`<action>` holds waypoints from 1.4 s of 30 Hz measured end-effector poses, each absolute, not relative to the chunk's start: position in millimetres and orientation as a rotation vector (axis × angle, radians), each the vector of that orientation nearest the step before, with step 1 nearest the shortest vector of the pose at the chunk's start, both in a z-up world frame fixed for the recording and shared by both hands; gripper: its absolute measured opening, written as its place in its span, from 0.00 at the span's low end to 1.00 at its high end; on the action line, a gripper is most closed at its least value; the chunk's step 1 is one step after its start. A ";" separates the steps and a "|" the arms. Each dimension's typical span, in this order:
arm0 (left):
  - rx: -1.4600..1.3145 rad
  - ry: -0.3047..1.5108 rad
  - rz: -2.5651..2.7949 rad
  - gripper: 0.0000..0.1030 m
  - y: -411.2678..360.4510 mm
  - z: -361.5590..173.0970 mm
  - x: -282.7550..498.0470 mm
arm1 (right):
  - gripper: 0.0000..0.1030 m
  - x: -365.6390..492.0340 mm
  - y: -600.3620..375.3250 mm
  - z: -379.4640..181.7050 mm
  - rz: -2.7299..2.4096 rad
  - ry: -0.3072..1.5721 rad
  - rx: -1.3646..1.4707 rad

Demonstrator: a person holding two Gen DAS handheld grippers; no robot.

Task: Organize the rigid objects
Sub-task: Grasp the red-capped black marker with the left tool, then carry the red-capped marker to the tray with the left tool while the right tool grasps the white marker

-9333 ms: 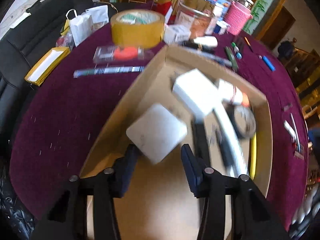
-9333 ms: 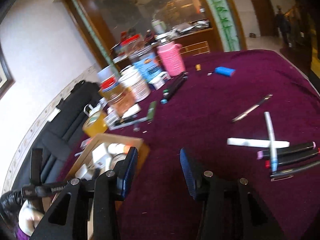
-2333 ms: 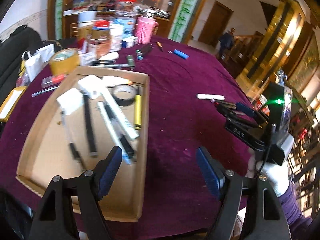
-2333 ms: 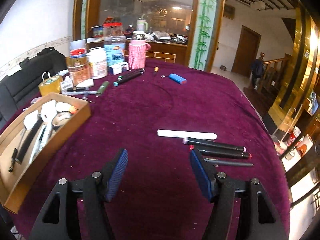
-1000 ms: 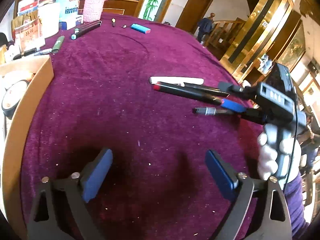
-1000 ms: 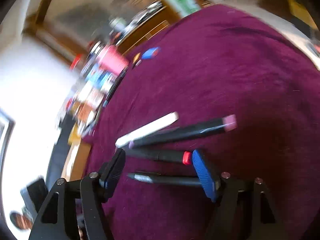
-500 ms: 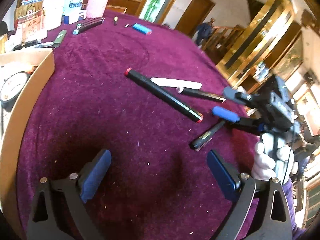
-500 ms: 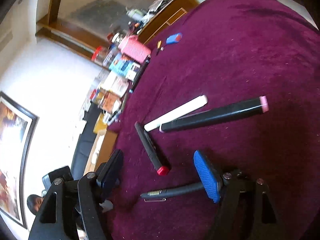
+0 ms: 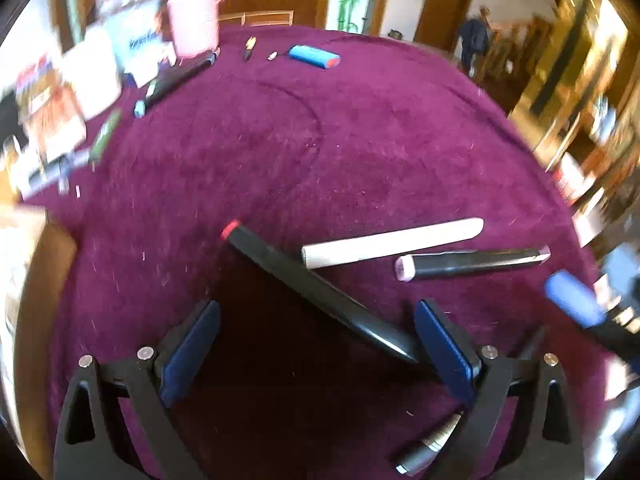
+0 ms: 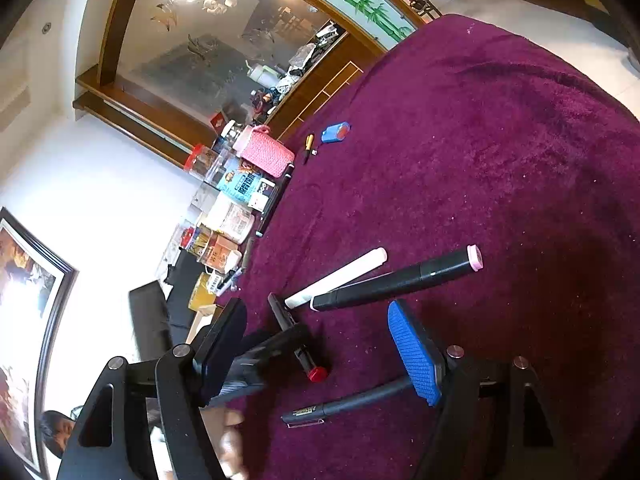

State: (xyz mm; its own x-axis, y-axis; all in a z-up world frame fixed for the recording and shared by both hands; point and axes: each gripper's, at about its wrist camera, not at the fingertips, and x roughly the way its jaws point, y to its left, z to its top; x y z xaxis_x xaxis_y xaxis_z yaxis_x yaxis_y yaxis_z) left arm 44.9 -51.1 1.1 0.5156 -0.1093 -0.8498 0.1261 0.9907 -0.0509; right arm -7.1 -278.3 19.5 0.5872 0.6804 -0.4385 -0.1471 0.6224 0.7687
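Left tongs (image 9: 316, 344) wide over the red-capped marker (image 9: 312, 292) mid-frame, probably lining up a grab for sorting, right tongs (image 10: 320, 344) wide too, holding nothing.

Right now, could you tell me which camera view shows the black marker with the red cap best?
The left wrist view: the red-capped black marker lies almost wholly visible between the open left gripper fingers. In the right wrist view, the left gripper covers its middle.
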 end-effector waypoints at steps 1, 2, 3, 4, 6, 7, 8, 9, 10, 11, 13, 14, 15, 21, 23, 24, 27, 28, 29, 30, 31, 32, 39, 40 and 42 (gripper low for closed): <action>0.045 1.014 -0.148 0.92 -52.7 0.9 43.2 | 0.75 -7.1 -278.7 19.9 0.536 0.801 0.756; 0.064 1.010 -0.159 0.90 -51.3 1.1 41.1 | 0.75 -7.7 -280.1 19.9 0.531 0.798 0.762; 0.077 1.007 -0.171 0.79 -47.5 2.6 38.1 | 0.75 -8.2 -282.2 19.9 0.523 0.794 0.772; 0.094 1.001 -0.175 0.61 -41.1 5.2 34.4 | 0.75 -8.3 -283.5 19.8 0.517 0.793 0.779; 0.102 1.010 -0.185 0.32 -23.7 9.9 30.6 | 0.76 -8.4 -284.8 19.1 0.502 0.796 0.790; 0.097 1.021 -0.191 0.22 -15.6 11.4 27.0 | 0.78 -8.9 -285.8 18.8 0.499 0.799 0.794; 0.091 1.027 -0.197 0.20 -11.5 12.7 24.5 | 0.78 -8.9 -286.1 18.3 0.497 0.803 0.800; 0.080 1.036 -0.198 0.20 -3.1 13.3 19.0 | 0.78 -9.2 -286.2 18.1 0.500 0.806 0.805; 0.070 1.043 -0.204 0.20 2.6 12.6 15.0 | 0.78 -9.5 -286.1 18.3 0.502 0.805 0.806; 0.066 1.042 -0.212 0.20 4.3 12.3 13.0 | 0.78 -10.2 -286.2 19.0 0.504 0.803 0.805; 0.056 1.037 -0.210 0.22 5.5 12.0 12.8 | 0.78 -11.0 -285.8 20.3 0.506 0.798 0.803; 0.049 1.036 -0.206 0.25 4.6 12.2 14.7 | 0.78 -11.5 -285.9 20.6 0.506 0.796 0.802; 0.037 1.034 -0.194 0.34 2.1 12.7 20.0 | 0.78 -11.5 -286.3 20.3 0.501 0.796 0.801; 0.141 0.973 -0.154 0.55 -26.6 6.9 48.4 | 0.78 -8.8 -288.2 16.2 0.480 0.810 0.801; 0.166 0.955 -0.172 0.50 -29.5 7.3 49.7 | 0.78 -9.1 -288.2 15.7 0.486 0.814 0.810; 0.148 0.962 -0.196 0.30 -27.9 8.0 48.3 | 0.78 -7.5 -289.2 13.7 0.493 0.821 0.823; 0.129 0.971 -0.256 0.15 -20.3 15.1 33.5 | 0.78 -5.0 -294.2 7.1 0.482 0.842 0.847; 0.100 0.971 -0.290 0.15 -13.9 19.7 24.6 | 0.78 -4.2 -296.1 5.8 0.483 0.844 0.856; 0.071 0.963 -0.313 0.15 -6.5 25.4 14.7 | 0.78 -4.0 -297.2 5.3 0.488 0.844 0.864; 0.044 0.954 -0.327 0.15 0.0 30.8 5.9 | 0.78 -3.9 -297.8 4.9 0.492 0.846 0.867; 0.016 0.948 -0.342 0.15 5.8 35.4 -1.5 | 0.78 -3.9 -298.1 4.7 0.492 0.848 0.865; -0.019 0.942 -0.362 0.15 11.7 40.4 -9.2 | 0.78 -4.7 -297.6 4.1 0.491 0.849 0.861; -0.235 0.831 -0.484 0.15 66.5 83.5 -82.3 | 0.78 -6.8 -285.2 8.2 0.453 0.859 0.739; -0.247 0.821 -0.493 0.15 72.0 87.3 -89.5 | 0.78 -7.8 -282.2 8.8 0.440 0.861 0.713; -0.271 0.798 -0.510 0.15 86.9 95.2 -105.9 | 0.78 -9.9 -275.1 11.3 0.420 0.879 0.684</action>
